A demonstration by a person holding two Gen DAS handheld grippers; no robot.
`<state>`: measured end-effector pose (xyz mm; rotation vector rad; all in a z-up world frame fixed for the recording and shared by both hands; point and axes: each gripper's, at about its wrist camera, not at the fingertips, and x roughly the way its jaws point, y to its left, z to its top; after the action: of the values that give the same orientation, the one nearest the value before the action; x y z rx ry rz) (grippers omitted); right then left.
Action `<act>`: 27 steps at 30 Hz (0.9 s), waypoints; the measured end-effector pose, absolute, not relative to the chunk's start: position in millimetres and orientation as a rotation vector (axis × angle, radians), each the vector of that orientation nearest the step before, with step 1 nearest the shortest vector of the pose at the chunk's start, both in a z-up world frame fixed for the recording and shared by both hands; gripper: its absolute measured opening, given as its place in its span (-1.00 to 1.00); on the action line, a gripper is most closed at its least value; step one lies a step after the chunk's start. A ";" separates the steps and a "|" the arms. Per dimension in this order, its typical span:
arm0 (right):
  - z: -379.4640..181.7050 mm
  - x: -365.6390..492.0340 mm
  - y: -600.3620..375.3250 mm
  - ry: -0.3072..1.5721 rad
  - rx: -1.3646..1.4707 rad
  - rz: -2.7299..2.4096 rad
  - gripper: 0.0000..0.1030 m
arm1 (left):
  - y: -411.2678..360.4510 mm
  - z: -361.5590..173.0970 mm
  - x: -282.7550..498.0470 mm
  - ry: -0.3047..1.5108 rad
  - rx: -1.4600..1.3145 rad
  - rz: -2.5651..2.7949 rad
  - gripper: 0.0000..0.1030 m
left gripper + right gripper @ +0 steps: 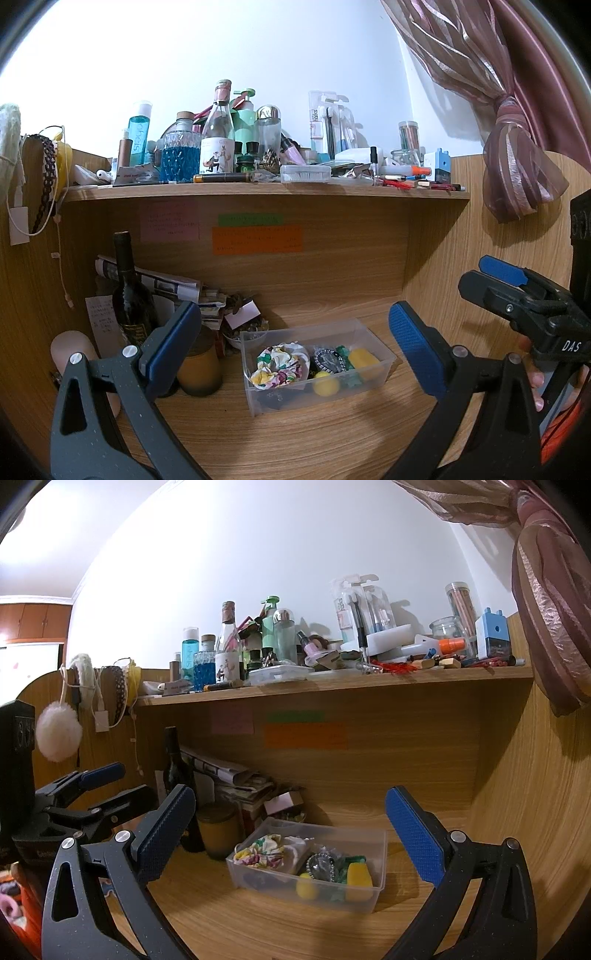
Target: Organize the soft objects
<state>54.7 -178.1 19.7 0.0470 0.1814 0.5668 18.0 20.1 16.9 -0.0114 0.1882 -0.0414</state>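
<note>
Looking from the left wrist, the left gripper (295,343) is spread wide with nothing between its pads, and the clear plastic box (258,397) sits on the wooden desk (295,443) between and beyond its fingertips, holding a floral scrunchie (280,365) and what may be yellow sponges (364,360). From the right wrist, the right gripper (291,830) likewise gapes empty, the box just ahead.

Both grippers are hanging side by side, holding nothing: left gripper (295,345) with its jaws spread wide, right gripper (291,834) gaping just as wide.
</note>
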 end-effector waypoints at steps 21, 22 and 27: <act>18.6 56.7 -179.6 0.187 0.048 0.572 1.00 | 21.1 15.8 19.6 0.195 -0.020 -0.055 1.00; 18.6 57.1 -179.9 0.186 0.047 0.572 1.00 | 20.9 15.8 19.5 0.195 -0.020 -0.056 1.00; 18.0 57.2 -180.1 0.186 0.048 0.571 1.00 | 21.4 16.1 20.0 0.194 -0.019 -0.062 1.00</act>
<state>57.2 -180.1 18.0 0.0477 0.1864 0.5705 20.0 21.4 16.1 -0.0186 0.1943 -0.0621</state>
